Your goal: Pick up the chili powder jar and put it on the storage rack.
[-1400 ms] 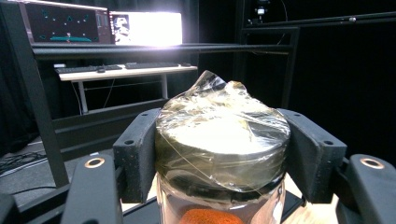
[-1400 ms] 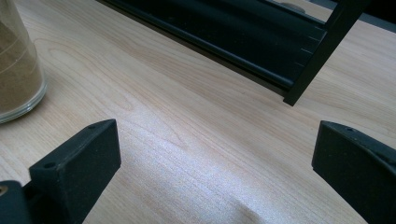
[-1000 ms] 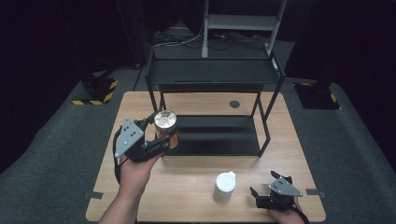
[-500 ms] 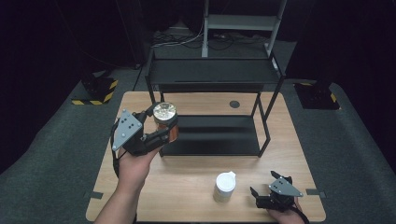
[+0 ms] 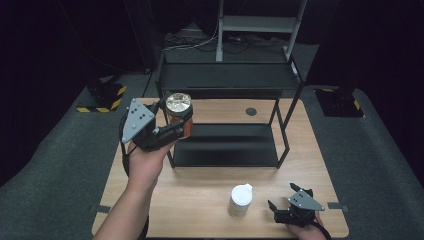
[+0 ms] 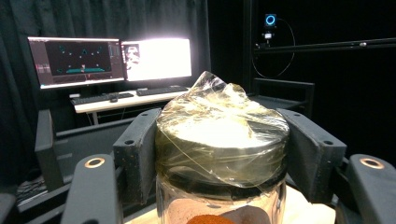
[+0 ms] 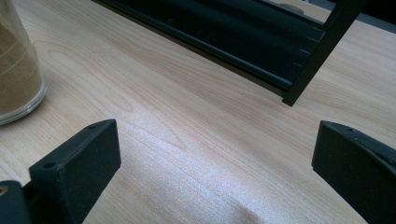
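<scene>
The left claw is clamped on a clear glass jar with a plastic-wrapped metal lid and reddish-brown powder inside, gripping it just below the lid and holding it upright in the air at the front left corner of the black metal two-tier shelf rack. In the left gripper view the two black jaws press on either side of the jar, apparently so the contents stay level while it is carried toward the rack's lower tier. The right claw rests low at the near right edge of the light wooden table, its jaws apart with nothing between them, seemingly waiting its turn. Just to its left stands a second glass jar with a white lid, holding tan powder, likely next to be shelved.
</scene>
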The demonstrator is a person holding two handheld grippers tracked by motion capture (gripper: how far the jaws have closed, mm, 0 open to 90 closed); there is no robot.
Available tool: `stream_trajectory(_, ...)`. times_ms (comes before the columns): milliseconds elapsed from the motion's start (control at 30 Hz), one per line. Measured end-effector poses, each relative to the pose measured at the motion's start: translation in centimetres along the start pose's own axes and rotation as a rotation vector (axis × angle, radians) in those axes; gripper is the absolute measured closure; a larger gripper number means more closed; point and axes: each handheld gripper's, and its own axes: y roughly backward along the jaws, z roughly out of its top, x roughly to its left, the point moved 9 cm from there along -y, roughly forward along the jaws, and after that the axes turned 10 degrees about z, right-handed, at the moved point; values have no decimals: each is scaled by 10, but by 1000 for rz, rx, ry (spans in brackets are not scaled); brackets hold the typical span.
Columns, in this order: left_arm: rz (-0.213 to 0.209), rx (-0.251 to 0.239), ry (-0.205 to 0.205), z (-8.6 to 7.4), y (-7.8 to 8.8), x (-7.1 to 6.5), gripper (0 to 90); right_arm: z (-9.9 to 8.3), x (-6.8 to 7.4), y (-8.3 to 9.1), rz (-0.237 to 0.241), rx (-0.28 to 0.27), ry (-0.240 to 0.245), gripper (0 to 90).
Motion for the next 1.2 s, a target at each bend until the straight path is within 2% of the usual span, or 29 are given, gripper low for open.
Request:
stream_trajectory(167, 8, -2, 8, 7, -12, -1, 342, 0, 0, 0, 1, -2, -2, 0)
stream_trajectory(600, 38, 9, -23, 19, -44, -1, 342, -1, 0, 1, 3, -9, -8, 0)
stream_trajectory(667, 42, 8, -15, 20, -47, 0, 342, -1, 0, 1, 4, -9, -8, 0)
stream_trajectory(733, 45, 3, 12, 22, -52, 2, 342, -1, -1, 1, 4, -12, -9, 0)
stream_trajectory(1200, 97, 3, 1, 40, -80, 5, 343, -2, -3, 3, 13, -25, -27, 0)
